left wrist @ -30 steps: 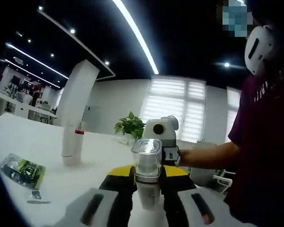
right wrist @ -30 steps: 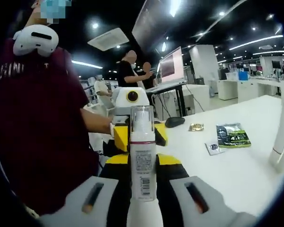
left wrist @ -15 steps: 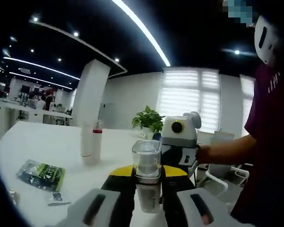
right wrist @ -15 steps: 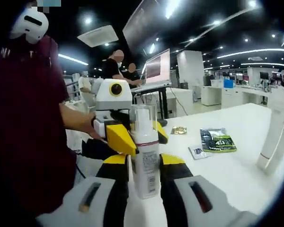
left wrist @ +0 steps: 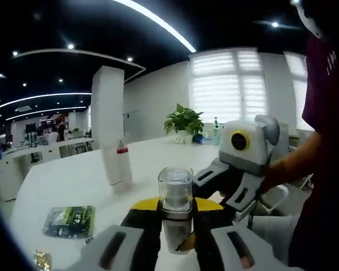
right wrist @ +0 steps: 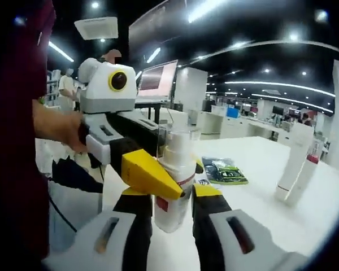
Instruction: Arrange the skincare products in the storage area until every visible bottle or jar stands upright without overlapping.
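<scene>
Bottle of white plastic with a clear cap (left wrist: pixel 175 212), standing upright on the white tabletop (left wrist: pixel 62 180) and flanked on both sides by the yellow-and-black jaws of the left gripper (left wrist: pixel 175 240) and, from the opposite direction, of the right gripper (right wrist: pixel 173 217). In the left gripper view the left jaws lie close against the bottle's sides and appear clenched on it. In the right gripper view the right jaws also sit close beside the bottle, but the left gripper's yellow jaw crosses in front, so their contact cannot be confirmed. Well apart stand a tall white tube with a red band (left wrist: pixel 120 165), upright, and a flat green-and-black sachet (left wrist: pixel 70 221), lying on the tabletop.

Probable hazards: two grippers converge on one narrow bottle, so their jaws may collide or twist it between them; a one-sided release could tip the top-heavy bottle over. Either outcome would leave it lying down rather than upright.
</scene>
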Demonstrator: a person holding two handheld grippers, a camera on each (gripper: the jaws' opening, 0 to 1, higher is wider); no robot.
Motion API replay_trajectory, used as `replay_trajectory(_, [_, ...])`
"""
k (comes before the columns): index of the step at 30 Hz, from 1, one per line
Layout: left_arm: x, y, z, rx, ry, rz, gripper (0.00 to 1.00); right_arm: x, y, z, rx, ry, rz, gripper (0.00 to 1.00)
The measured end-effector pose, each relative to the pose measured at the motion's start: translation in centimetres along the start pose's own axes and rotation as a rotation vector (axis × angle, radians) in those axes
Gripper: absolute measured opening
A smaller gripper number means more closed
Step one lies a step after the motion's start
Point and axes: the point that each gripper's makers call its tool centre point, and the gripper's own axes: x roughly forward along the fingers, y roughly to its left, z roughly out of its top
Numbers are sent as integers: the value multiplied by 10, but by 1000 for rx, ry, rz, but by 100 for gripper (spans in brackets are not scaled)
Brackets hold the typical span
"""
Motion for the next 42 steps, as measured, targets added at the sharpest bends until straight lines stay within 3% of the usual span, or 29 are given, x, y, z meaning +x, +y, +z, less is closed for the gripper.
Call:
replay_trajectory(7, [-3,-7,-1,-46,-29,-66,20,-6,3,0,36,-23,-18,22])
replay_trajectory(11, [-4,-11,-3,-33,-19,-90,20,-6,6,-1,51,-15,-16,22])
replay_trajectory(21, [-10,-19,-9,-10,32,-173,20,-9,18,-5,44,2,81,22])
replay_trajectory(25, [-11,-20,-11,-22,31,-185,20,-9,19,-6,51,22,82,21])
replay_trajectory(32, [-9,-11,-7,-35,-25,-131,22,-5,10,-4,65,9,47,20])
replay_trajectory(35, [-11,-6,-8,-54,-49,-106,33,-6,2,-3,79,3,30,20])
replay_trajectory(36, [-13,2,-8,-81,-83,-71,39,-7,-8,-3,81,0,12,20])
replay_trajectory(39, [-19,7,-9,-203,-181,-60,49,-8,-23,-1,76,-2,-19,21])
replay_trajectory(42, [-21,14,-25,-253,-201,-19,56,-10,-44,1,81,-3,-62,21])
